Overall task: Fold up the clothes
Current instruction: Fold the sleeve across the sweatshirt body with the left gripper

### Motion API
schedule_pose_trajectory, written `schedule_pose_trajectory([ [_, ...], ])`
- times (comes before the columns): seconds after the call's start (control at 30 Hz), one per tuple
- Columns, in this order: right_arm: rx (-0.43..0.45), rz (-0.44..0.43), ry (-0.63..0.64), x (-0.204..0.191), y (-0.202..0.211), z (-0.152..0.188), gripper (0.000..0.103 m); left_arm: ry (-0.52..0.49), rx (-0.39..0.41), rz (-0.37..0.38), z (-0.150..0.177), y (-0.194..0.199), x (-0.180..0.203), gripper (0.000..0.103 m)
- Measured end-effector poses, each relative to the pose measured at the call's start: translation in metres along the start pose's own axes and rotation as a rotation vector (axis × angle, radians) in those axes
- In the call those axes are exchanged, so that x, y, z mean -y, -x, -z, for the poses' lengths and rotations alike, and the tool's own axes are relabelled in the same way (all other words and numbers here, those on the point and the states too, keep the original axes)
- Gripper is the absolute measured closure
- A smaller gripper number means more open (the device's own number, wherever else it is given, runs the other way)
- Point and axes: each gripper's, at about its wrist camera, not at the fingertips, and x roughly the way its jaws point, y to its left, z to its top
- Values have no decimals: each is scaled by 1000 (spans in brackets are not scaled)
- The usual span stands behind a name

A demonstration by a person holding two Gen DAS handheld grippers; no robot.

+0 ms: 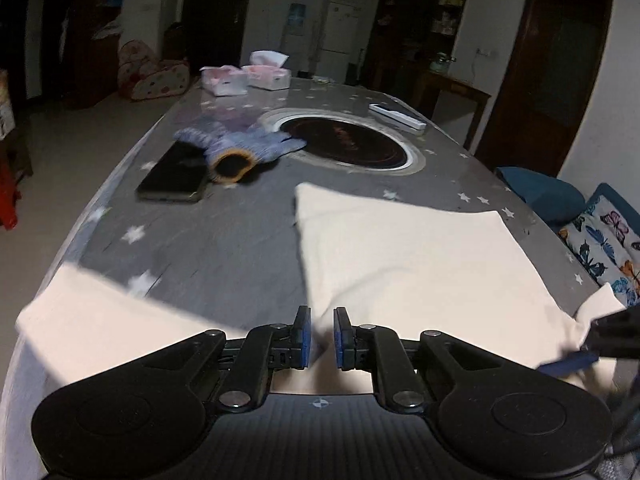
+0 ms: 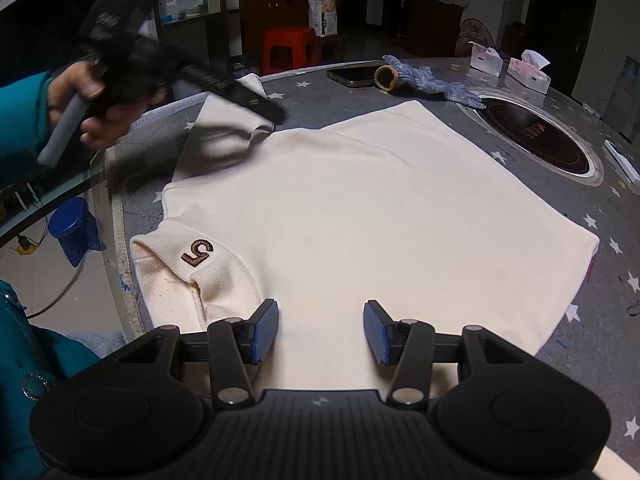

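Note:
A cream shirt (image 2: 360, 208) lies spread on the grey star-patterned table (image 2: 600, 320), with a brown "5" (image 2: 198, 254) on its collar at the near left. My left gripper (image 1: 322, 336) is shut on a raised fold of the shirt (image 1: 400, 256). The right wrist view shows it at the far left (image 2: 274, 118) on the sleeve, gripped by a hand in a teal sleeve (image 2: 92, 120). My right gripper (image 2: 320, 330) hangs open over the shirt's near edge, the cloth lying flat under its blue pads (image 2: 266, 332). It also shows at the left wrist view's right edge (image 1: 592, 344).
Beyond the shirt lie a dark phone (image 1: 176, 176), a blue knit glove (image 1: 240, 148), a round hob set into the table (image 1: 352, 140), a white power strip (image 1: 396, 116) and tissue packs (image 1: 224, 80). A red stool (image 2: 290, 48) and a blue stool (image 2: 74, 224) stand on the floor.

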Motion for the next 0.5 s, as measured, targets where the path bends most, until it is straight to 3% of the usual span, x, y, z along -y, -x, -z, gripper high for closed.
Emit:
schedule_pose_trajectory([
  [0.13, 3, -1, -8, 1, 0, 0, 54, -23, -28, 10, -12, -26, 9, 90],
  [0.27, 4, -4, -10, 1, 0, 1, 54, -53, -48, -59, -13, -45, 5, 90],
  [0.37, 5, -7, -12, 2, 1, 1, 53, -88, -44, -126, -13, -49, 0, 83],
  [0.5, 8, -12, -14, 3, 0, 2, 53, -63, -46, -130, -21, -51, -4, 83],
])
